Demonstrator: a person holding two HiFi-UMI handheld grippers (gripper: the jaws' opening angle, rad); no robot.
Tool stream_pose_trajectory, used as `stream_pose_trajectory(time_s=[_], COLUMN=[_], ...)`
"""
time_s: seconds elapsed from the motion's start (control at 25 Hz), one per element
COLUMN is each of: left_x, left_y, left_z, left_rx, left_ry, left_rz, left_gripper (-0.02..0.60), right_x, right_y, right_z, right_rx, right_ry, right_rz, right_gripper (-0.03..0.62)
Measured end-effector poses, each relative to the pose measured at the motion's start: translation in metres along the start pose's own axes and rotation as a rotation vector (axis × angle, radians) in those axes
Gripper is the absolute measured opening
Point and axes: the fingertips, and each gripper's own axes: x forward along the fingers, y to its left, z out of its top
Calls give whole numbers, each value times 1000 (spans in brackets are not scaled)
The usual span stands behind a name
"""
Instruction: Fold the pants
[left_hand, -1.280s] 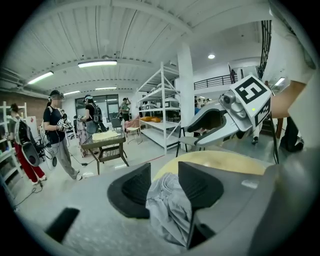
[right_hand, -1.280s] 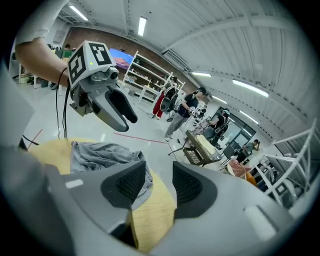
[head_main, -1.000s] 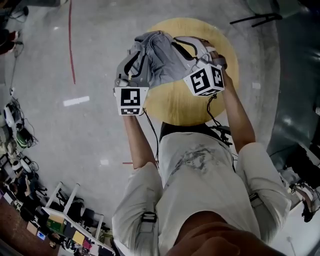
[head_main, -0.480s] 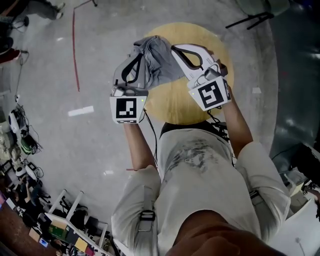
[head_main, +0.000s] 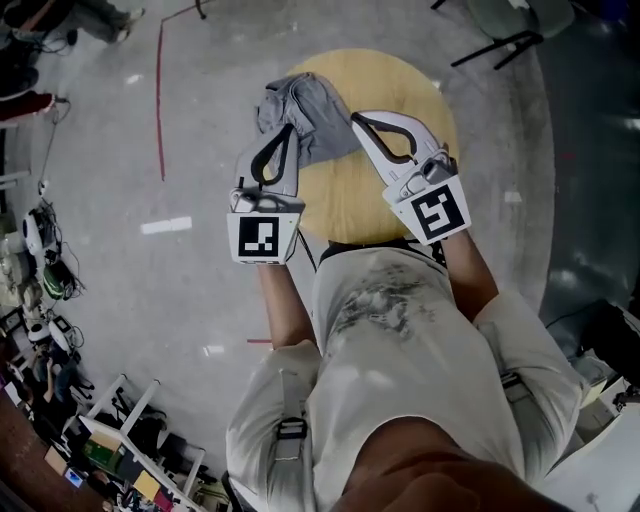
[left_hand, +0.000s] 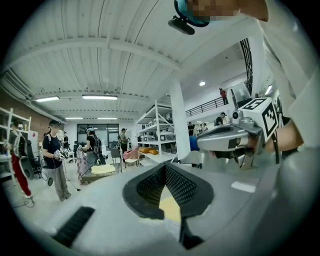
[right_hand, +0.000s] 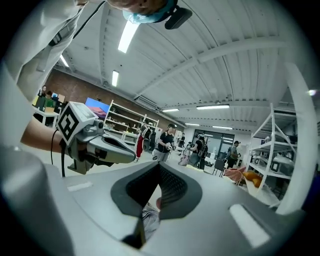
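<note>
Evidently soft and light, the grey pants (head_main: 305, 105) hang bunched over the round desk (head_main: 370, 200), far left, pinched by the closed left hand-held gripper (head_main: 289, 132) and right hand-held gripper (head_main: 356, 120); waistband corners would likely grip better.

No text is legible; square black-and-white markers sit on the left cube (head_main: 263, 237) and right cube (head_main: 440, 212).

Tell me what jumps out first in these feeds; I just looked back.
The grey pants catch the eye first, bunched in a heap over the far part of the round wooden table. The left gripper and right gripper are both shut on the pants, one at each side of the bunch.
</note>
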Motion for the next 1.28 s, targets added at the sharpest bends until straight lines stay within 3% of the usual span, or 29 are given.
stream_pose_trajectory(time_s=[0.2,0.36,0.52,0.68,1.28], left_x=[-20,-34,-39,-43,-41], left_y=[-40,-71,-102,-117,-116], left_z=[7,11,5,-1,0], left_rx=[-37,-57,-59,-72,-53], left_ry=[-4,-6,12,29,28], left_rz=[1,-30,-73,-76,-49], left_gripper=[8,8,8,8,8], right_x=[-36,-60,-77,-88,-85], right_y=[7,16,36,42,45], right_z=[-4,9,-12,-20,-19], right_rx=[55,234,228,246,169], right_ry=[-39,-175,-116,-93,-79], right_rz=[30,7,68,74,144], right_gripper=[6,6,6,6,6])
